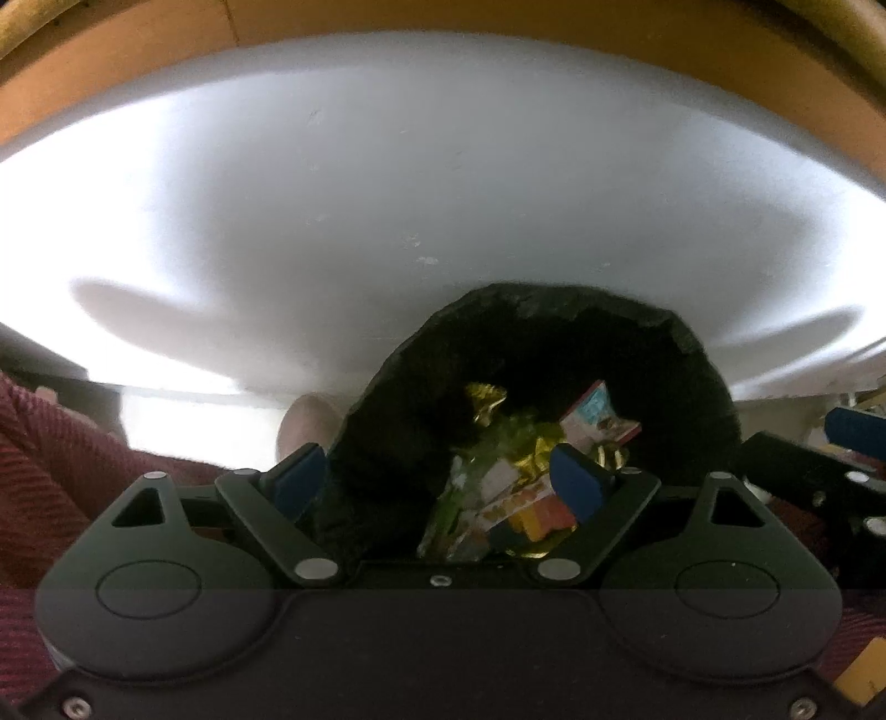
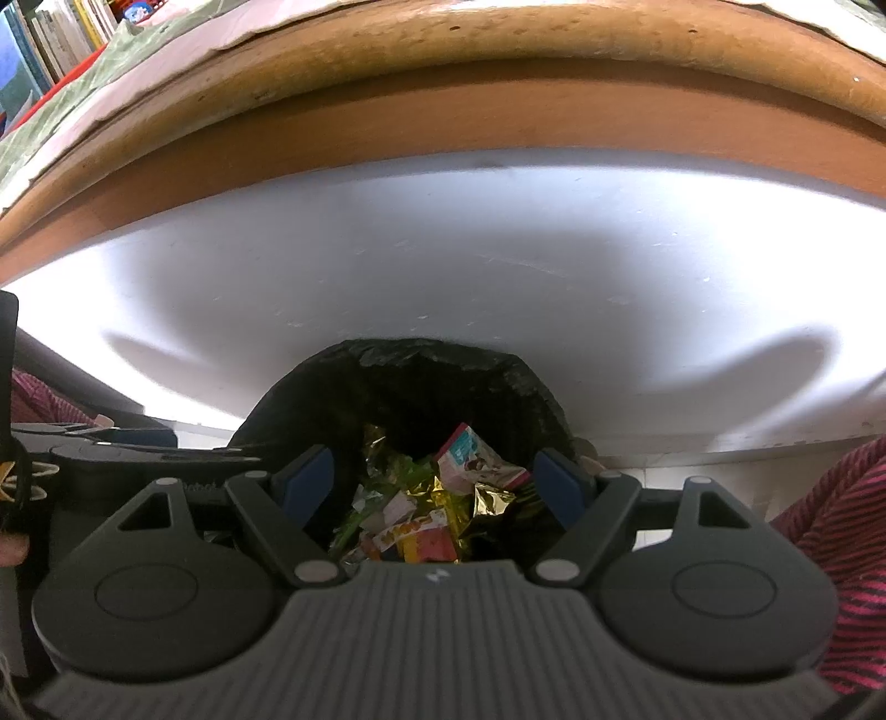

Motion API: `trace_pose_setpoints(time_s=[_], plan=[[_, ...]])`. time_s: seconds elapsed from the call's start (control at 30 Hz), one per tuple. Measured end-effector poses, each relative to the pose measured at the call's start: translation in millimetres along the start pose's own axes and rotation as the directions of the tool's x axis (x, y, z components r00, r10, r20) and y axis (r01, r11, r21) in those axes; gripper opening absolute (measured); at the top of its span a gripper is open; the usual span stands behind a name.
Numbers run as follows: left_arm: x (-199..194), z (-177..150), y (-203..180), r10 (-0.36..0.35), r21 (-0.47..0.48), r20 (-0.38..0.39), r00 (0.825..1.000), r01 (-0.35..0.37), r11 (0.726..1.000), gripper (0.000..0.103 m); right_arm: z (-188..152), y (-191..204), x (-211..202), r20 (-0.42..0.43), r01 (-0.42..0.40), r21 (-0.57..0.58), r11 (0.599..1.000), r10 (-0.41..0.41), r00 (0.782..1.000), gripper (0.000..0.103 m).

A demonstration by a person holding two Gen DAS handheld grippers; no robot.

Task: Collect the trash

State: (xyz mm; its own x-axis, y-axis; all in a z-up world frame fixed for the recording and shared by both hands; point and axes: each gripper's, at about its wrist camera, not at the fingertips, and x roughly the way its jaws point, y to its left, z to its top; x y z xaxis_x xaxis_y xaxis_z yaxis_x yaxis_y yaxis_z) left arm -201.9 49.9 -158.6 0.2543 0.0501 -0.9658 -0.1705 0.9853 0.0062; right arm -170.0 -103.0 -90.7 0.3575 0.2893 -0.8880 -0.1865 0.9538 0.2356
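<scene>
- Left gripper [image 1: 437, 476] aimed steeply down over the bin [image 1: 692, 354], jaws spread wide, nothing between the blue pads [image 1: 299, 476].
- Right gripper [image 2: 437, 487] likewise released, pointed down at the same bin [image 2: 531, 387], blue pads [image 2: 310, 476] apart with nothing pinched.
- Bin lined with a black bag, standing at the foot of a white panel [image 1: 443, 194], mouth open upward.
- Wrappers [image 1: 509, 487] piled inside the bin: gold foil [image 1: 487, 399], green film, a red-and-white packet [image 1: 598, 421], an orange-and-yellow packet at the bottom.
- Same heap in the right view [image 2: 421, 515]: red-and-white packet [image 2: 476, 459] uppermost, crumpled gold foil [image 2: 493, 498] just beside it, green film to the left.
- Wooden edge [image 2: 443, 111] above the white panel; books [image 2: 50, 50] at the top left corner of the right view.
- Red striped fabric [image 1: 50, 471] at the left of the left view, and at the right [image 2: 841, 526] of the right view.
- Part of the right gripper at the right edge of the left view [image 1: 830, 471]; part of the left gripper at the left edge of the right view [image 2: 111, 459].
</scene>
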Motion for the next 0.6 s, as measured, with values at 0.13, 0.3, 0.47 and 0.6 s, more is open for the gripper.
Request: trace_pose_setpoints(time_s=[0.13,0.3,0.47,0.6], plan=[[1.3,0.1,2.6,-0.032,-0.003,-0.008,0.999,0.032,0.999,0.086,0.2,0.1,0.0,-0.001,-0.001,-0.001,1.000,0.001,1.000,0.087],[-0.3,1.4,1.0,-0.038,0.006,0.004,0.999,0.038,0.999,0.088,0.3,0.1,-0.1,-0.001,-0.001,0.000,1.000,0.001,1.000,0.087],[1.9,3.0,0.9,-0.040,0.004,-0.013,0.999,0.040,0.999,0.088,0.5,-0.1,-0.1,-0.001,-0.001,0.000,1.000,0.001,1.000,0.087],[3.6,3.0,0.9,-0.034,0.002,-0.021,0.999,0.034,0.999,0.088,0.7,-1.0,-0.3,-0.002,-0.002,-0.001,1.000,0.002,1.000,0.087]])
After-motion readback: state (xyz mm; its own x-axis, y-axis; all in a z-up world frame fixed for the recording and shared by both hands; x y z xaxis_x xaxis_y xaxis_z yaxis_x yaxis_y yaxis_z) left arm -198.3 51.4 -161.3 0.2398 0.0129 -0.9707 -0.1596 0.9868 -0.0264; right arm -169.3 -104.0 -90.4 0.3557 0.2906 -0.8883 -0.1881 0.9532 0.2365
